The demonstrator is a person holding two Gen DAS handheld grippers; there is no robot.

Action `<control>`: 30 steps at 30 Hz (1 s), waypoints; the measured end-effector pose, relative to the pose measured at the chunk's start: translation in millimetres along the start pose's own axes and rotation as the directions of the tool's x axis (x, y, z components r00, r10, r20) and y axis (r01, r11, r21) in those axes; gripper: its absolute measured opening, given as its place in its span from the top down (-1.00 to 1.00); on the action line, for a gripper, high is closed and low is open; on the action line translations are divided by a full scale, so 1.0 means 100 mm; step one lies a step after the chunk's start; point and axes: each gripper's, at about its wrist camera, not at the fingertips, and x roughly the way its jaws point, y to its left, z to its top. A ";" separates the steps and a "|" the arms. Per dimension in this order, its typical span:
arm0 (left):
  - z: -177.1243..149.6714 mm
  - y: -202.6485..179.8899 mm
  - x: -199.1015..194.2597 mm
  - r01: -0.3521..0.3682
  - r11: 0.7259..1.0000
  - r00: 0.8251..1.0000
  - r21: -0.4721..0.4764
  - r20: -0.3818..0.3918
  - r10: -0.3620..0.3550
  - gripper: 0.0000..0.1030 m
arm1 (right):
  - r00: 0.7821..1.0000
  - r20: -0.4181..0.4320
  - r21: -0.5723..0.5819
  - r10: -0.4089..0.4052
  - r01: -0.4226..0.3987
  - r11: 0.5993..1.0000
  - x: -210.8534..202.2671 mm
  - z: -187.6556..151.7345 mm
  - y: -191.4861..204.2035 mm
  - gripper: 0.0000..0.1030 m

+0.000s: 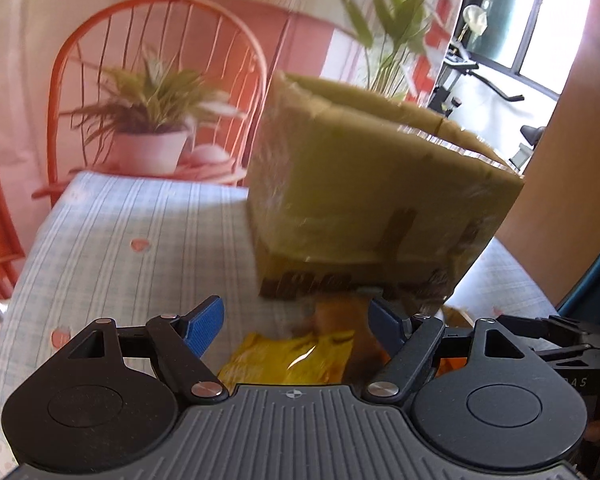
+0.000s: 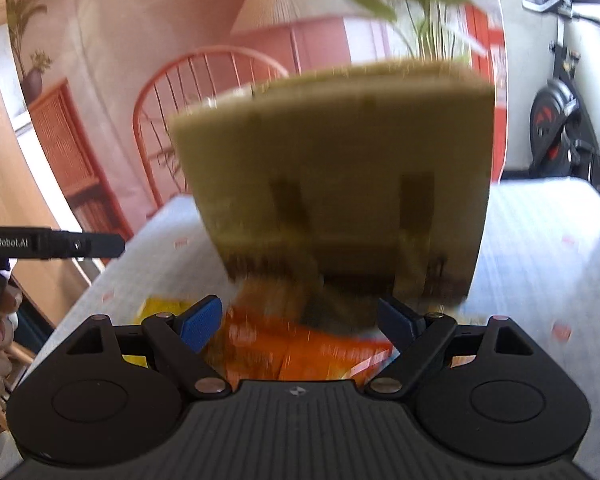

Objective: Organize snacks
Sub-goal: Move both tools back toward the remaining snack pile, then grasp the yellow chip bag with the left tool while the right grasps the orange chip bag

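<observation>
Two snack packets lay on the checked tablecloth (image 1: 112, 232) just in front of the cardboard box (image 1: 372, 184): a yellow packet (image 1: 292, 360) and an orange packet (image 2: 300, 354) beside it. Left gripper (image 1: 296, 322) and right gripper (image 2: 300, 320) both stood wide apart above the packets, holding nothing. Judged light, soft, crinkly and probably slippery; best pinched at a sealed edge.

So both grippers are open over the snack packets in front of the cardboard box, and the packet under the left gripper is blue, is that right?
Not quite. The packet under the left gripper is yellow, not blue, as the left wrist view shows. The rest holds: both it and the right gripper are open over snack packets in front of the cardboard box.
</observation>
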 end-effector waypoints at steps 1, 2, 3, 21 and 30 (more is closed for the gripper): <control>-0.03 0.02 0.02 0.001 1.000 1.000 0.001 -0.010 -0.001 -0.61 | 1.000 -0.013 0.006 -0.005 0.005 1.000 0.02 -0.04 -0.01 -0.69; -0.05 0.05 0.04 0.003 1.000 1.000 0.002 -0.018 -0.003 -0.64 | 1.000 -0.026 0.014 -0.010 0.010 1.000 0.05 -0.08 -0.01 -0.71; -0.07 0.06 0.06 0.004 1.000 1.000 0.002 -0.023 -0.004 -0.65 | 0.999 -0.035 0.020 -0.012 0.012 1.000 0.08 -0.09 -0.02 -0.73; -0.34 0.29 0.35 0.056 0.997 0.996 -0.059 -0.069 -0.060 -0.70 | 0.988 -0.150 0.052 -0.028 0.037 0.998 0.33 -0.25 -0.06 -0.75; -0.41 0.35 0.48 0.082 0.993 0.991 -0.082 -0.095 -0.090 -0.76 | 0.985 -0.170 0.054 -0.028 0.038 0.998 0.39 -0.26 -0.07 -0.75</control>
